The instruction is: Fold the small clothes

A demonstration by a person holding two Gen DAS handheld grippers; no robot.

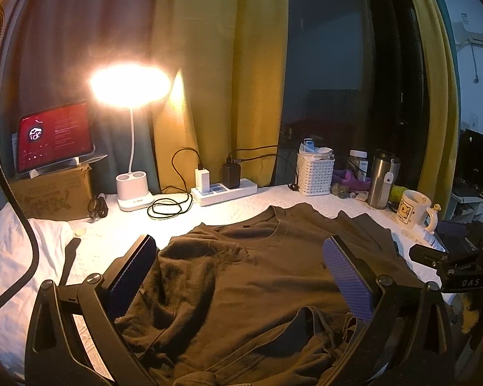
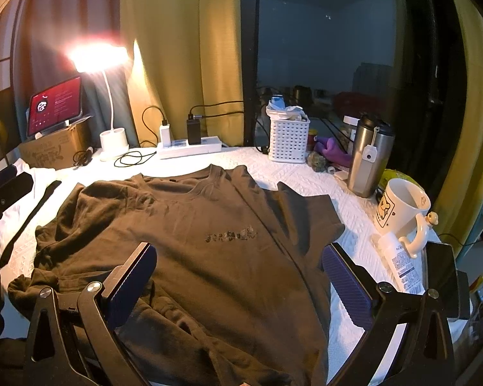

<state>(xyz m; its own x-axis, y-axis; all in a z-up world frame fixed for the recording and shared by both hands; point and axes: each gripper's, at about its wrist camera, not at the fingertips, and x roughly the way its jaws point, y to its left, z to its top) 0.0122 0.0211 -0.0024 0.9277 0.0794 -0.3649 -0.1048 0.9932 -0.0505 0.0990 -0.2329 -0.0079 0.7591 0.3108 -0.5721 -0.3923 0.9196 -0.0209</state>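
- The left gripper (image 1: pixel 240 276) is hovering low over the near half of a dark brown T-shirt (image 1: pixel 267 276), its fingers spread wide apart and gripping nothing; its blue ribbed pads (image 1: pixel 349 281) are facing each other across the cloth.
- The right gripper (image 2: pixel 240 284) is hanging in the same pose above the shirt's chest and lower part, released, jaws wide with only fabric showing between them, and nothing is pinched.
- Both grippers are pointing forward toward the far edge of the table, tilted slightly downward at the cloth.
- The T-shirt (image 2: pixel 215 241) is lying front side up on the white textured table cover (image 2: pixel 344 193), roughly in the middle of it.
- Its long axis is running from the near edge toward the back, with the neckline (image 2: pixel 206 189) pointing away toward the white power strip (image 2: pixel 190 149).
- A small dark print (image 2: pixel 230 236) is showing on the chest.
- In the right wrist view one sleeve (image 2: pixel 306 212) is spreading flat toward the right, while the left side and the near hem are bunching into loose folds (image 2: pixel 58 276).
- Behind the shirt a lit desk lamp (image 1: pixel 130 87) is glowing beside a tablet (image 1: pixel 54 135) propped on a cardboard box (image 1: pixel 53 194).
- To the right a white basket (image 2: pixel 288 140), a steel tumbler (image 2: pixel 368 157) and a cartoon mug (image 2: pixel 401 210) are standing well clear of the cloth.
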